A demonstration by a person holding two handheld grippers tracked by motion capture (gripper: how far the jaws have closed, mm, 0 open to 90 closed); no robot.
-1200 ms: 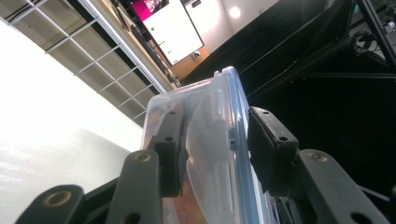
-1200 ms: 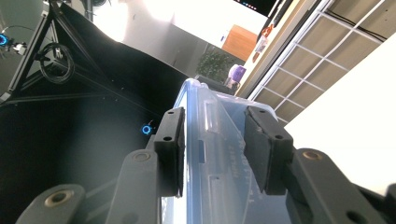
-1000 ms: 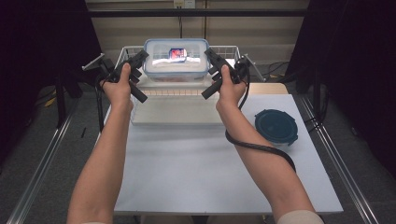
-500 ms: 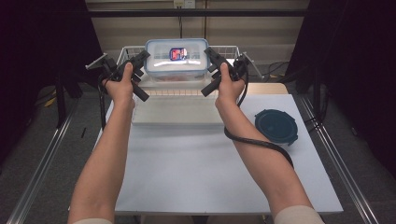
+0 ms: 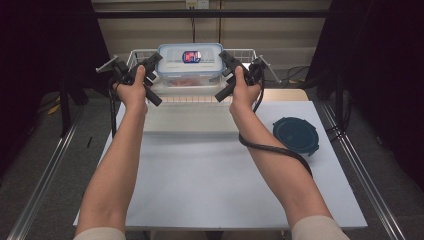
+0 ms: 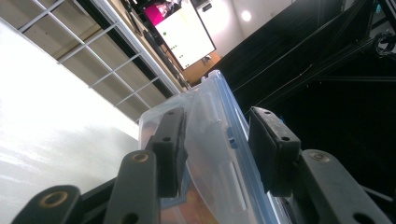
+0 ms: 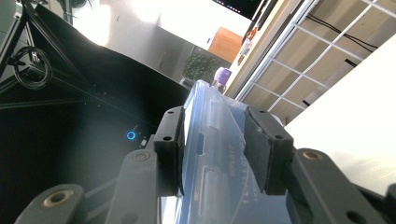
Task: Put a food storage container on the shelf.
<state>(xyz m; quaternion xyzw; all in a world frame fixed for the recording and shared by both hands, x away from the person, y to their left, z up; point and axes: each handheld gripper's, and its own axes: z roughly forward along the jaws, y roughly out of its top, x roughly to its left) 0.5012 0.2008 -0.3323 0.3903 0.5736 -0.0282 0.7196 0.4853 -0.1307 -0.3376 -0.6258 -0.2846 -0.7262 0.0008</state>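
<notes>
White table (image 5: 200, 190) across the lower frame; wire basket (image 5: 260, 57) at upper centre. Above it, held aloft, clear lidded container (image 5: 190, 65), long axis left-right, lid up. Left gripper (image 5: 150, 75) clamped on its left end, right gripper (image 5: 227, 75) on its right end. Latch flaps visible between jaws in gripper views; left pad contact probably incomplete. Dark round lid (image 5: 296, 135) at right.
</notes>
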